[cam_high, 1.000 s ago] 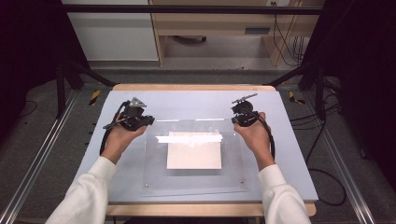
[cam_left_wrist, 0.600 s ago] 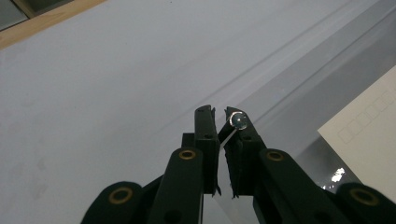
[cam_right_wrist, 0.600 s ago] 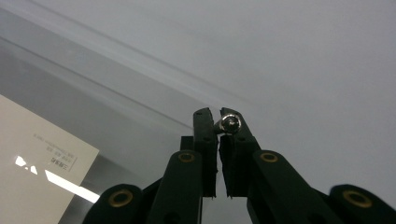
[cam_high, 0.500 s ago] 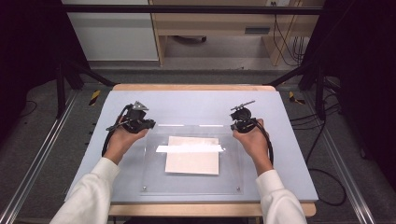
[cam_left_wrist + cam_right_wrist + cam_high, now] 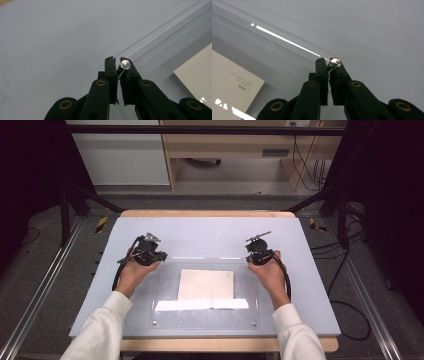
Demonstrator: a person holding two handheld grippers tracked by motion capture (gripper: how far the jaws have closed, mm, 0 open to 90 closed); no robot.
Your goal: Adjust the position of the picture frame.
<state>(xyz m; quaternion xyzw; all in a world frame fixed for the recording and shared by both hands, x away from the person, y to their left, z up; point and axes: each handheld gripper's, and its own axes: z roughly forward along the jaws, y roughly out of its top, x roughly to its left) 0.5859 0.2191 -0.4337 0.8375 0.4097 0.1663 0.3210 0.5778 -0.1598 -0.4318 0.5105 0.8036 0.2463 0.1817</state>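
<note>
My left gripper (image 5: 117, 60) is pinched down on the far left corner of a clear plastic sheet (image 5: 167, 290), jaws nearly together with the thin edge caught between them. There's a small shiny screw head (image 5: 125, 64) sitting right at the tip of one jaw, on that corner of the sheet. In the high view the left gripper (image 5: 162, 255) sits just at the sheet's far left corner, with my left hand (image 5: 132, 272) behind it.

Same deal on the other side: my right gripper (image 5: 329, 62) is clamped on the far right corner of the sheet, jaws almost closed on the edge, and another little screw head (image 5: 335, 62) glints right by the tip. From above, the right gripper (image 5: 250, 256) is at the far right corner, my right hand (image 5: 270, 272) wrapped around its body, cable looping back along my wrist.

The sheet lies across the middle of the grey worktop (image 5: 210, 232), closer to my side. I can't tell whether the far edge is raised or lying flat. A pale sheet of paper (image 5: 206, 284) lies under the plastic, roughly centred, with small print and a row of little boxes on it. A bright strip of glare runs across the near part of the plastic. White sleeves (image 5: 100, 330) cover both my forearms.
</note>
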